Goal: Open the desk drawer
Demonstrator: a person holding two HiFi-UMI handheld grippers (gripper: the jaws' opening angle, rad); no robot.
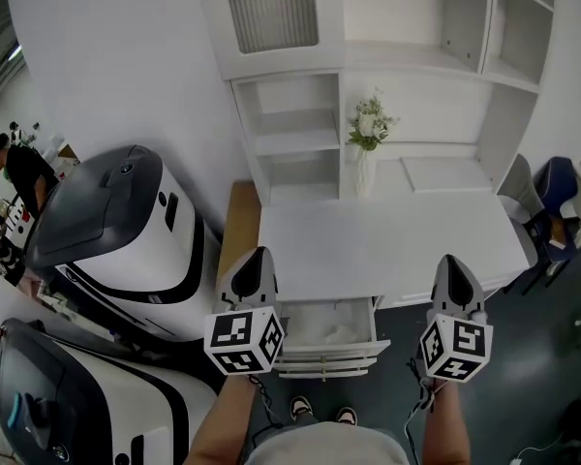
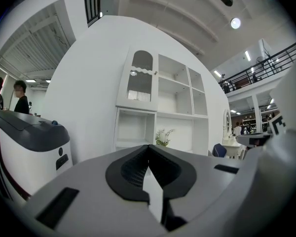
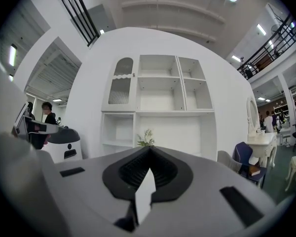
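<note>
The white desk (image 1: 397, 245) stands below me, and its top drawer (image 1: 327, 324) under the left part of the desktop is pulled out, showing a pale inside. My left gripper (image 1: 259, 255) hovers level over the drawer's left front corner, shut with nothing in it. My right gripper (image 1: 452, 260) hangs over the desk's front edge to the right of the drawer, also shut and empty. In the left gripper view the left gripper (image 2: 148, 146) has its tips meeting. The right gripper (image 3: 149, 148) looks the same in its own view. Neither gripper touches the drawer.
A white shelf hutch (image 1: 300, 134) rises behind the desk, with a vase of flowers (image 1: 368, 139) on it. Two large white-and-grey machines (image 1: 116, 231) stand at the left. A blue chair (image 1: 554, 197) sits at the right. A person (image 1: 19, 168) stands far left. My shoes (image 1: 320, 412) are below the drawer.
</note>
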